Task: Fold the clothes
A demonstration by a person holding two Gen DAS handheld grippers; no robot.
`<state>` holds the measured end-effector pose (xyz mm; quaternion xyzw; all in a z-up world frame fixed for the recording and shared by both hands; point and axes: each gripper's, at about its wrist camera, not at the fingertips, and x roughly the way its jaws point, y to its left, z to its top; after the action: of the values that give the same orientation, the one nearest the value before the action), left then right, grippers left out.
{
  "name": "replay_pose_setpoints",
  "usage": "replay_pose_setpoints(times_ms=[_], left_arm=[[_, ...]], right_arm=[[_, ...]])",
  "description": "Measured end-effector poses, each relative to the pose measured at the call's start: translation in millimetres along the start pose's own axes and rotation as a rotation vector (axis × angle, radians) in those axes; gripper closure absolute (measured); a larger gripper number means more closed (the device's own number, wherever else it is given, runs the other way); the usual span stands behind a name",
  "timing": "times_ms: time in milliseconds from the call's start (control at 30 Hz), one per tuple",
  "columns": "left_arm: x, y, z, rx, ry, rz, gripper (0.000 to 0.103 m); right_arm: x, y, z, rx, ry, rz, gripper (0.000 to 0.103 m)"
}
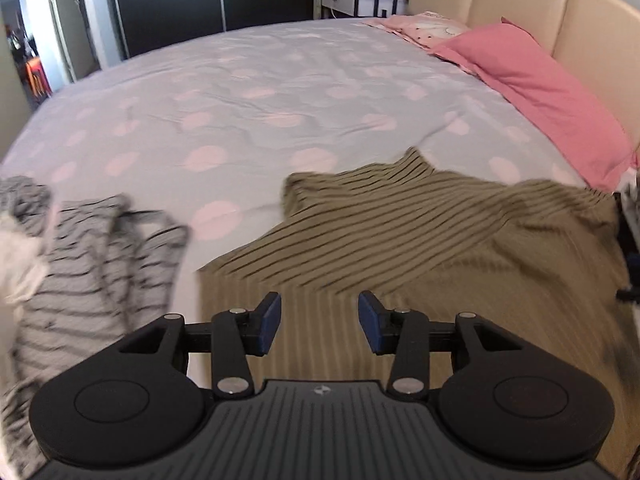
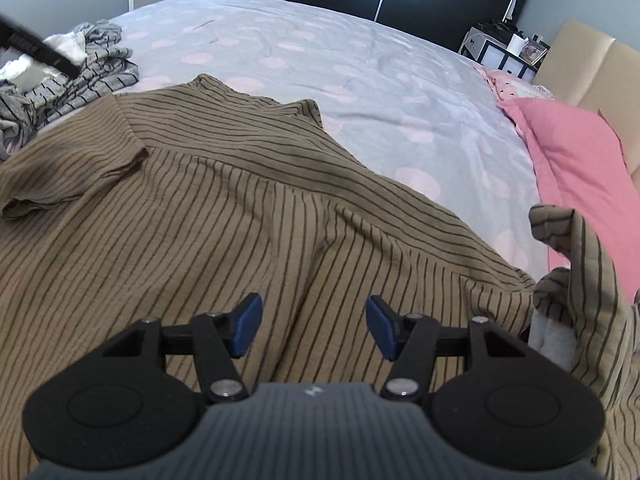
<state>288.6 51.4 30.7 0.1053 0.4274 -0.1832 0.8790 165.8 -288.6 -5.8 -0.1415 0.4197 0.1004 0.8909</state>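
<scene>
A shirt (image 2: 224, 208) is lying spread on the bed (image 2: 360, 68), crumpled clothes (image 2: 80, 76) sitting to its left and pillows (image 2: 568, 160) lying to its right.

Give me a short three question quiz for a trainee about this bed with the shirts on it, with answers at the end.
1. True or false: the olive-brown shirt with dark stripes lies spread on the grey bedsheet with pink dots.
2. Which lies beside the beige padded headboard: A, a plain pink pillow; B, a green blanket; C, a laptop?
3. Fill in: the crumpled grey striped garment lies to the ___ of the olive-brown shirt in the left wrist view.

Key: 1 true. 2 A. 3 left.
</scene>
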Motion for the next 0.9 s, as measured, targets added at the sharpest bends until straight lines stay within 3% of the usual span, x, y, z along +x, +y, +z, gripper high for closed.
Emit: replay_pose_setpoints(times_ms=[167,400,633,767,900], left_arm=[[-26,-2,-66,0.1,0.007,0.075,0.062],[-38,12,-142,0.019,0.051,0.208,0.062],[-49,4,-181,0.079,0.093,0.297,0.062],[-44,-1,-193,0.132,0.087,0.303,0.062],[-35,-3,-204,0.185,0.088,0.333,0.062]], right_arm=[[-11,13,1,0.005,-0.029,0.031,0.042],[-8,26,16,0.023,-0.073,0.114,0.047],[40,67,84,-0.064,-0.099,0.292,0.07],[83,105,131,-0.096,-0.123,0.41,0.073],[125,146,169,-0.154,-0.127,0.473,0.074]])
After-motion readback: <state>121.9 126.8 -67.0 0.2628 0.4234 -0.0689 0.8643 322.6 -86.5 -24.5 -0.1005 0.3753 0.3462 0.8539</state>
